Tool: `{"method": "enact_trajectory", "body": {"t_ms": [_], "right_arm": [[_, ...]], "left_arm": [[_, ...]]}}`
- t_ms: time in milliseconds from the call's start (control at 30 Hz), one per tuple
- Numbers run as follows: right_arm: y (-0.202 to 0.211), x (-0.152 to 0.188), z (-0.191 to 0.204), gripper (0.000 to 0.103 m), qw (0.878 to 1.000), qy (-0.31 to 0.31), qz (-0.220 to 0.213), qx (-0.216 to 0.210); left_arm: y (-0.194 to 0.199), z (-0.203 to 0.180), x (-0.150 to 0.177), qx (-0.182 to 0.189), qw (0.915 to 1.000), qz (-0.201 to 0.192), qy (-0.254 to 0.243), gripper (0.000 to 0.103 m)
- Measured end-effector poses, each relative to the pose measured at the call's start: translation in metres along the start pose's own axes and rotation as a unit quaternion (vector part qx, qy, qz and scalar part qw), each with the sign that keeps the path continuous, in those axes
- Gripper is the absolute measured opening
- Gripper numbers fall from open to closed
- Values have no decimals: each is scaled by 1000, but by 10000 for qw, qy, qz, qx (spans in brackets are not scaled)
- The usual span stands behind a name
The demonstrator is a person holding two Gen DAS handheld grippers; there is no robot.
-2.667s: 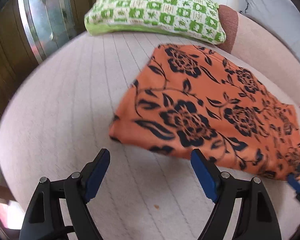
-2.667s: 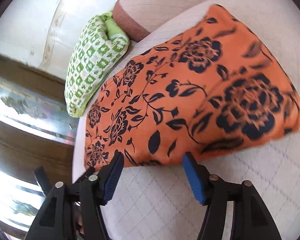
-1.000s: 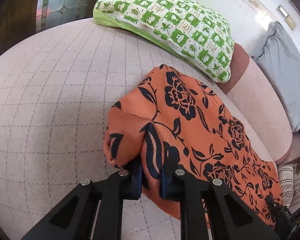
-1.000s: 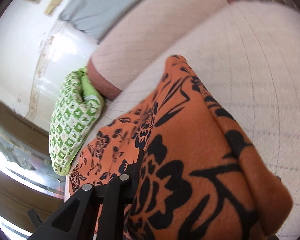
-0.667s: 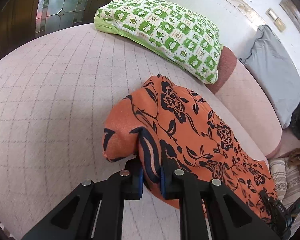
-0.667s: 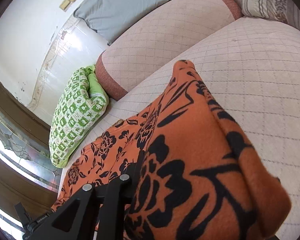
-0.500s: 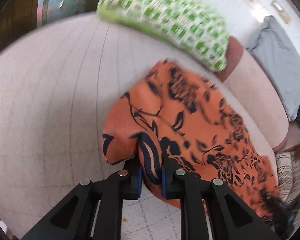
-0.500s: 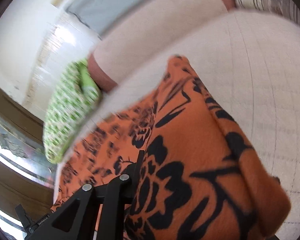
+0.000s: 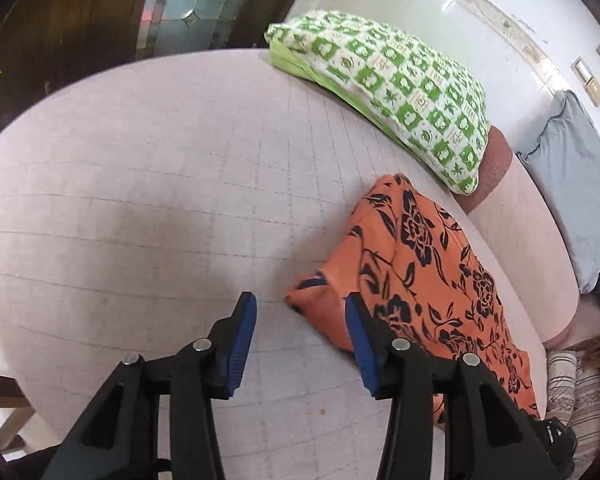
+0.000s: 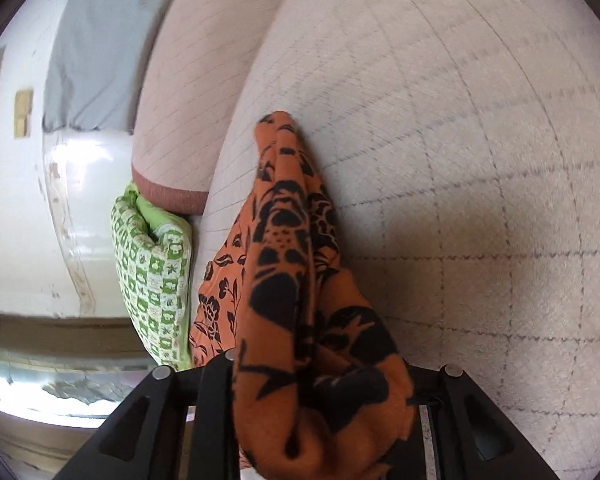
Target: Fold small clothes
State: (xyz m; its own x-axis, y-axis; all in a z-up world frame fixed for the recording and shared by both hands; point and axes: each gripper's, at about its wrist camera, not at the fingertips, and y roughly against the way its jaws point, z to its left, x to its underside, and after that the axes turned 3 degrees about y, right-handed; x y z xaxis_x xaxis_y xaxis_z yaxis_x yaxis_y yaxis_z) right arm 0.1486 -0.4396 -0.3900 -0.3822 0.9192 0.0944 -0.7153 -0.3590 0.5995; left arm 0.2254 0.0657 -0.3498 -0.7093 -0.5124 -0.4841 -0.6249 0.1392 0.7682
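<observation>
An orange cloth with black flowers [image 9: 420, 264] lies folded over along the right of the pale sofa seat [image 9: 160, 200]. My left gripper [image 9: 300, 320] stands just left of the cloth's near corner. Its jaws are opening, the blue pads [image 9: 242, 340] are apart, and they press on nothing. In the right wrist view the same cloth [image 10: 292, 240] rises in a bunched ridge from between the fingers of my right gripper [image 10: 320, 368]. Those jaws are opening, with the fabric still filling the gap and hiding the pads.
A green-and-white checked pillow [image 9: 400, 92] lies at the back of the seat. The backrest [image 9: 520, 232] carries a grey pillow [image 9: 572, 184]. Striped fabric [image 9: 572, 392] lies off the seat's right end. Dark wood and glass stand behind the sofa.
My left gripper has let go of the cloth's corner and drawn off to the left; the corner now rests on the seat. My right gripper rolled and sank with the cloth still bunched in it.
</observation>
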Motion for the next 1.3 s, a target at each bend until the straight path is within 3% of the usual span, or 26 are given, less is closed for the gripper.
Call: {"method": "enact_trajectory", "body": {"t_ms": [133,233,300,367,433,500,567,633,700,833,867,900,933,1000,1033,1067,1133,1200,1300], "right_arm": [[-6,-6,-36,37,9923,-1093,439,-377],[9,-8,-46,42,9895,-1312,395,-462],[30,-9,-33,56,9961,-863,102,-121],[60,-4,-11,57,9977,-233,-550,333],[87,7,23,57,9866,683,-1304,701],[91,19,54,57,9725,1439,-1700,676],[63,32,84,56,9669,2159,-1304,389],[22,53,103,41,9603,2656,-782,345],[-16,75,119,30,9472,3166,-309,412],[-64,120,144,29,9160,3990,102,412],[-68,125,141,29,9127,4060,144,446],[-79,129,139,29,9110,4080,236,546],[-88,132,134,29,9114,4049,361,645],[-112,135,120,30,9096,3957,920,867],[-116,136,119,28,9053,4057,895,886],[-114,137,122,28,9025,4131,841,877],[-108,137,122,29,9050,4048,941,910],[-110,134,121,29,9104,3932,991,823],[-112,123,120,28,9178,3732,1185,664]], "left_arm": [[-14,3,3,195,9987,453,152,47],[-24,-4,6,520,9948,839,251,47],[-28,-17,9,723,9924,987,86,53],[-36,-27,11,858,9898,1139,-27,61],[-46,-31,13,863,9885,1244,-17,61],[-50,-35,10,860,9902,1100,19,59],[-49,-42,5,844,9925,873,-109,58],[-52,-50,4,882,9933,713,-220,40],[-57,-55,6,845,9941,607,-312,31],[-58,-67,11,702,9949,415,-598,30],[-58,-68,10,704,9949,422,-588,32],[-59,-67,10,734,9949,456,-516,45],[-63,-65,9,800,9944,532,-431,65],[-70,-66,10,885,9933,645,-376,67],[-69,-69,10,849,9935,593,-461,67],[-69,-73,11,793,9938,550,-559,64],[-70,-76,13,651,9944,503,-667,39],[-71,-78,13,570,9953,420,-663,26],[-63,-89,12,606,9948,214,-785,20]]}}
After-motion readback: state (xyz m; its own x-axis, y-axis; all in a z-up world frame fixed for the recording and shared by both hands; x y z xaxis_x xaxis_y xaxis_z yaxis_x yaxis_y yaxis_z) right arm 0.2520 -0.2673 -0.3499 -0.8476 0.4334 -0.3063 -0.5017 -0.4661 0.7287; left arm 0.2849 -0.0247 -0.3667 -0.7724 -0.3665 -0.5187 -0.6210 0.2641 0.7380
